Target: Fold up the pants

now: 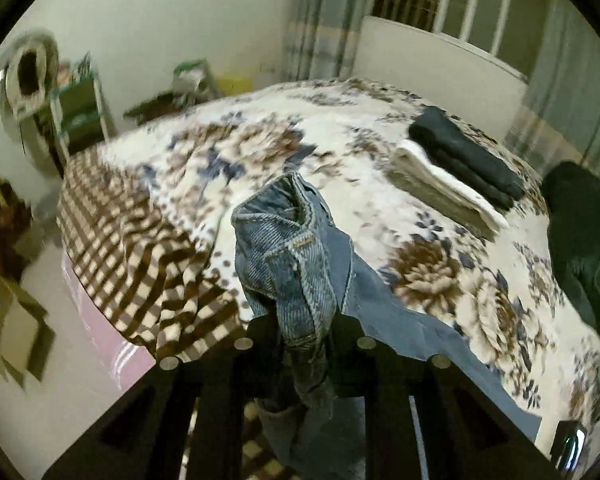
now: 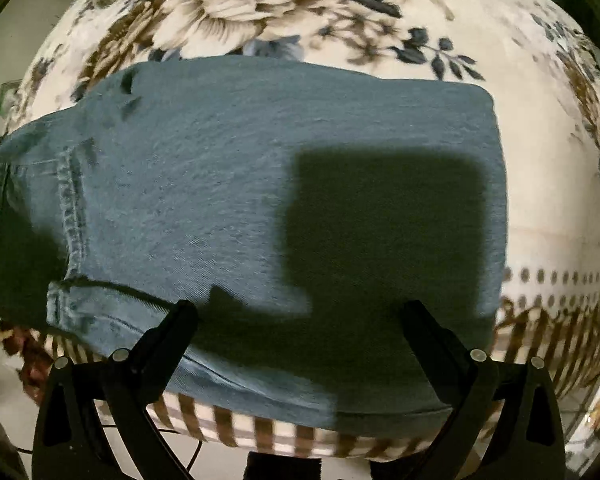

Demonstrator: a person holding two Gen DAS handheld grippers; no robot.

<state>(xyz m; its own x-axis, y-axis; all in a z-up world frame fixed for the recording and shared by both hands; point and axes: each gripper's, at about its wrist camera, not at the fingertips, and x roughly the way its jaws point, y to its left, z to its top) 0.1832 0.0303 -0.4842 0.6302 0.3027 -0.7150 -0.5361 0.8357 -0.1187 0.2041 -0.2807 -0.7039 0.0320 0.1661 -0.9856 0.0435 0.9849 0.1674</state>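
Observation:
Blue denim pants (image 2: pixel 228 184) lie across the floral bedspread (image 2: pixel 540 184), reaching the bed's near edge. My left gripper (image 1: pixel 304 328) is shut on a bunched end of the pants (image 1: pixel 288 240) and holds it lifted above the bed; cloth trails off to the lower right. My right gripper (image 2: pixel 300 312) is open, its fingers (image 2: pixel 180 320) wide apart just above the flat denim near the bed edge, holding nothing. Its shadow falls on the denim.
A stack of folded clothes, dark (image 1: pixel 464 160) on white (image 1: pixel 444 188), sits on the bed at the right. A dark garment (image 1: pixel 580 224) lies at the far right. A chequered blanket border (image 1: pixel 128 256) hangs over the edge. Shelves and a fan (image 1: pixel 28 76) stand at the left wall.

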